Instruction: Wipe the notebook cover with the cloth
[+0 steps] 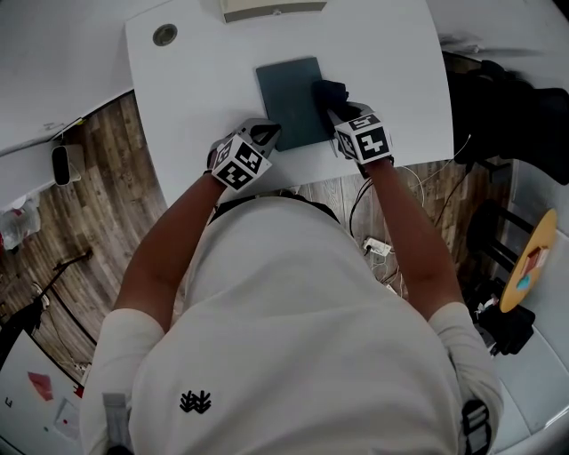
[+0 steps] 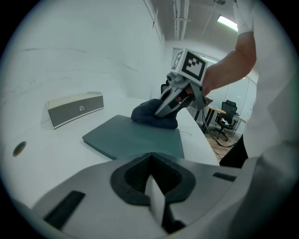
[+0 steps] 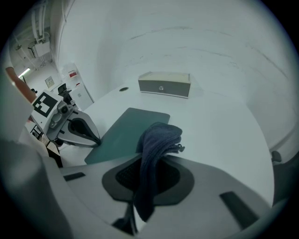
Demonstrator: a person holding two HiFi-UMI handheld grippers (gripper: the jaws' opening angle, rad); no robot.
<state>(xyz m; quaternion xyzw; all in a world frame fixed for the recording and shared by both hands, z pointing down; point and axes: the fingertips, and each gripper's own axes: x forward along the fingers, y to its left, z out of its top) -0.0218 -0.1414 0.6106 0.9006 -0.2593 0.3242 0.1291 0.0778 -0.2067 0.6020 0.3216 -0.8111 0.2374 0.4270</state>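
A teal notebook [image 1: 289, 102] lies flat on the white table [image 1: 196, 80], near its front edge. On the notebook's right side rests a dark blue cloth [image 1: 329, 91], with my right gripper [image 1: 338, 108] shut on it. In the right gripper view the cloth [image 3: 156, 142] hangs out of the shut jaws above the notebook [image 3: 126, 128]. My left gripper [image 1: 269, 132] is shut, its tip at the notebook's near left corner [image 3: 96, 140]; nothing shows between its jaws. The left gripper view shows the notebook [image 2: 135, 137] ahead, with the cloth [image 2: 149, 114] under the right gripper [image 2: 163, 109].
A long pale box with a grey front [image 1: 271, 9] stands at the table's back edge behind the notebook. A round cable hole [image 1: 164, 35] is at the table's far left. Cables [image 1: 373, 244] lie on the wooden floor below; dark furniture [image 1: 507, 107] stands to the right.
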